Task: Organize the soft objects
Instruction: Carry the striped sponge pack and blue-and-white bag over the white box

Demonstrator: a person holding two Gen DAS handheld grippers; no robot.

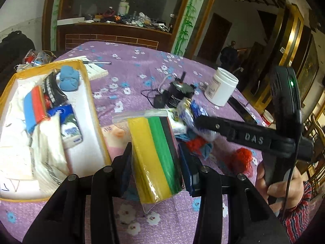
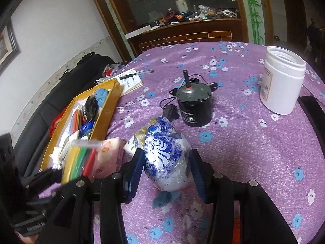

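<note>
My left gripper (image 1: 155, 158) is shut on a clear bag of yellow, green and red sponges (image 1: 156, 154), held just right of the yellow-rimmed storage box (image 1: 92, 99); the bag also shows in the right wrist view (image 2: 79, 158). The box holds a blue cloth ball (image 1: 68, 78), a red-blue sponge (image 1: 34, 106) and tissue packs (image 1: 70, 127). My right gripper (image 2: 165, 158) is shut on a blue-white plastic packet (image 2: 166, 156), seen blurred in the left wrist view (image 1: 191, 111). A pink tissue pack (image 2: 107, 154), red pom-poms (image 1: 242, 160) and a blue cloth (image 1: 207, 149) lie on the purple tablecloth.
A black motor with a wire (image 2: 193, 105) stands mid-table. A white open jar (image 2: 282, 81) stands at the right. A notepad and pen (image 2: 134, 77) lie beyond the box. A black sofa (image 2: 61, 93) is left of the table. A wooden cabinet (image 2: 186, 32) stands behind.
</note>
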